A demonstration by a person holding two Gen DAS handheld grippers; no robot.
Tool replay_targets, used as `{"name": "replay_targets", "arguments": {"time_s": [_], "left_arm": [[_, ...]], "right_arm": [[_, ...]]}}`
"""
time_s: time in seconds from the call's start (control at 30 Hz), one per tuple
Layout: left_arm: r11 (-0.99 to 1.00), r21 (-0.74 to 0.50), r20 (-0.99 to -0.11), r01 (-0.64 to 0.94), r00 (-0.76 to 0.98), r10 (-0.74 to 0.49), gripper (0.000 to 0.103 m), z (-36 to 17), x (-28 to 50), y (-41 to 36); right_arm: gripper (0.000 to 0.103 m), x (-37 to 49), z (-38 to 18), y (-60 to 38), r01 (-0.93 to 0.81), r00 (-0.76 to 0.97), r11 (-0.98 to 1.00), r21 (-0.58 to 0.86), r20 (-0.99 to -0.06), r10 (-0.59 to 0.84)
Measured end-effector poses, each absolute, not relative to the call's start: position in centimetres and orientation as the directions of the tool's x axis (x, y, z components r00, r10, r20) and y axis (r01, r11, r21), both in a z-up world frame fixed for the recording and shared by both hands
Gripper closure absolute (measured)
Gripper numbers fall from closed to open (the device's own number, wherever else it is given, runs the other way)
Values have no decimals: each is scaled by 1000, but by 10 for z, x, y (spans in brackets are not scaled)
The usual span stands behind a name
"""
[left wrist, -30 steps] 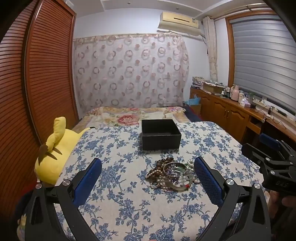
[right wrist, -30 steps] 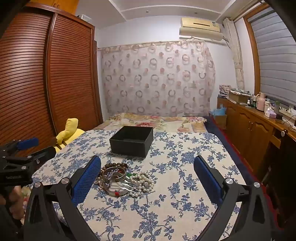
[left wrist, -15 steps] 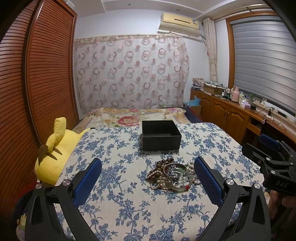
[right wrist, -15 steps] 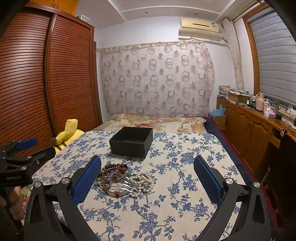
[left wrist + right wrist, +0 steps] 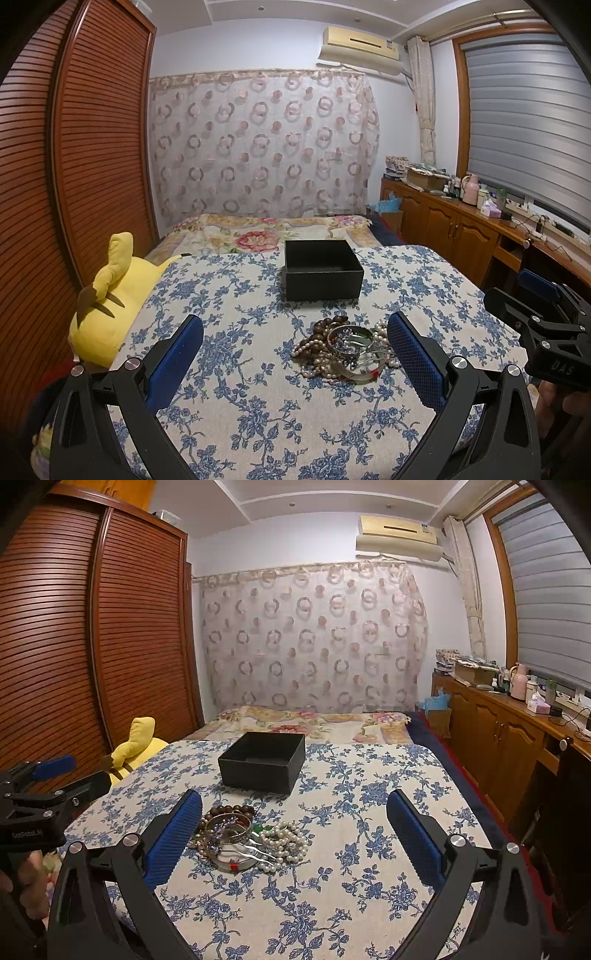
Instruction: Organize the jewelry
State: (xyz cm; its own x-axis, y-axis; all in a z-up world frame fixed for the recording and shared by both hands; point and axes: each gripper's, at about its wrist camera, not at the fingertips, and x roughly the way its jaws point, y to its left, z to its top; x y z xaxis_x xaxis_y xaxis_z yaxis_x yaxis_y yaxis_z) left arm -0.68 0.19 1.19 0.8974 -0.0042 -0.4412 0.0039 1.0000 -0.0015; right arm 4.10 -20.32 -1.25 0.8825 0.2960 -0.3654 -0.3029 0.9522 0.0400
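nothing sorted yet: the jewelry pile lies tangled on the surface, the black box seemingly empty; left gripper and right gripper both gape empty.

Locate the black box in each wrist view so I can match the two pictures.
Left wrist: black box just above centre, beyond the jewelry pile.
Right wrist: black box left of centre, behind the jewelry pile.
Shared landmark: yellow plush toy at the table's left edge.
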Motion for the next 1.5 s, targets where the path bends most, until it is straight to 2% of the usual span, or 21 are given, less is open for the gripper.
{"name": "replay_targets", "arguments": {"time_s": [1.5], "left_arm": [[1000,-4,-417,1,909,-2,6,13,-6,-3]], "right_arm": [[2,40,-13,-205,-301,881,953,43,-369,295]]}}
